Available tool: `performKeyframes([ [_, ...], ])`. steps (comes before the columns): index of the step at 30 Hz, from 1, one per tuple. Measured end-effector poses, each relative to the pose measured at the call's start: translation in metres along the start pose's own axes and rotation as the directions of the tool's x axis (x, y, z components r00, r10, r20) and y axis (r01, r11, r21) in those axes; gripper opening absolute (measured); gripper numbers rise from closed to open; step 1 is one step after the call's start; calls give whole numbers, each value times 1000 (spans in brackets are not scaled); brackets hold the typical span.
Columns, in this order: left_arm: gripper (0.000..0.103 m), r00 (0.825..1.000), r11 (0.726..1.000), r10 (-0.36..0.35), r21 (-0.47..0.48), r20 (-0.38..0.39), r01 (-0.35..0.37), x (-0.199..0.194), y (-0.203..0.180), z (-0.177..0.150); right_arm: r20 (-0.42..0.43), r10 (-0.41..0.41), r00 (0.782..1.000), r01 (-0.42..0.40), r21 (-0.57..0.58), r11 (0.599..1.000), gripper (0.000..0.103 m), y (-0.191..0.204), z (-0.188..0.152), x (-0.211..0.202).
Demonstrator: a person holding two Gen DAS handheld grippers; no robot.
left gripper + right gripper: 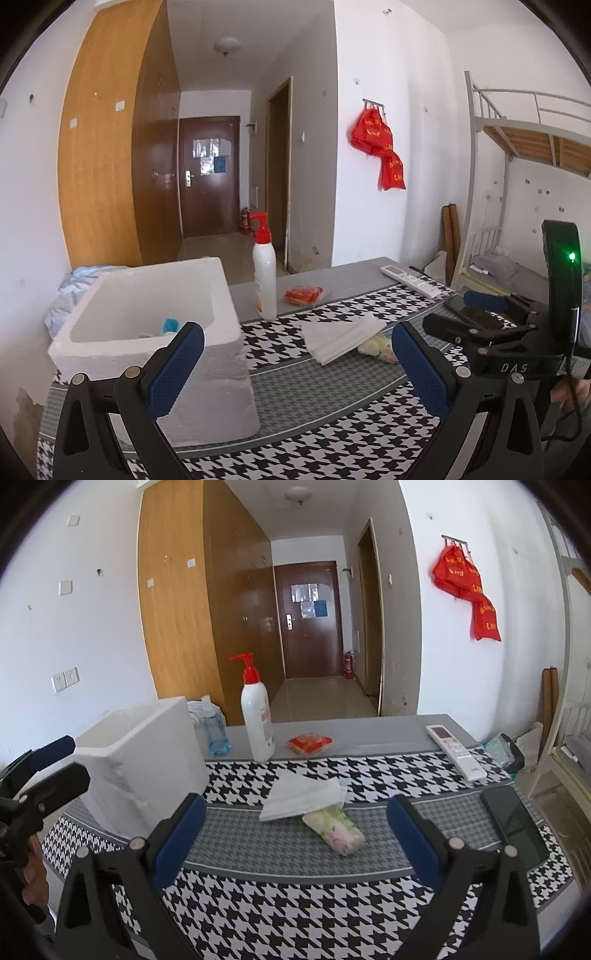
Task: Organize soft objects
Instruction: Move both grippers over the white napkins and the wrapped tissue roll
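My left gripper (pixel 295 354) is spread wide and holds nothing, hovering beside the white foam box (pixel 155 332) at the table's left. My right gripper (pixel 295 827) is likewise parted and empty, above the houndstooth cloth (pixel 295 915). Ahead of it a white folded tissue (pixel 301 797) lies touching a pastel floral packet (pixel 338 832). An orange packet (pixel 310 744) sits near the pump bottle (pixel 256 716). Something blue (pixel 170 326) lies inside the box.
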State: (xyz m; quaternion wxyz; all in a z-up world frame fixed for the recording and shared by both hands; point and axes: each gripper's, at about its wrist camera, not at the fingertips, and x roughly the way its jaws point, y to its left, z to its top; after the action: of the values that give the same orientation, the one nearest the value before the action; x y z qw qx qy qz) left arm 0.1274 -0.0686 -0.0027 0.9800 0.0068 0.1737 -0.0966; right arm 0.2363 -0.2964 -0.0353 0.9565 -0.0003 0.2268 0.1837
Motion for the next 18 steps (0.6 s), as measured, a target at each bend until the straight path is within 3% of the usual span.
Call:
performKeyframes([
  [6, 102, 1000, 1000, -10, 7, -13, 10, 6, -4, -2, -13, -8, 1000, 9, 2, 1000, 100, -5, -7, 4],
  [11, 102, 1000, 1000, -12, 9, -20, 12, 12, -6, -3, -25, 30, 999, -29, 18, 999, 100, -11, -9, 9],
  [18, 102, 999, 1000, -17, 20, -35, 18, 20, -12, -3, -35, -5, 999, 5, 16, 1000, 100, -18, -13, 15],
])
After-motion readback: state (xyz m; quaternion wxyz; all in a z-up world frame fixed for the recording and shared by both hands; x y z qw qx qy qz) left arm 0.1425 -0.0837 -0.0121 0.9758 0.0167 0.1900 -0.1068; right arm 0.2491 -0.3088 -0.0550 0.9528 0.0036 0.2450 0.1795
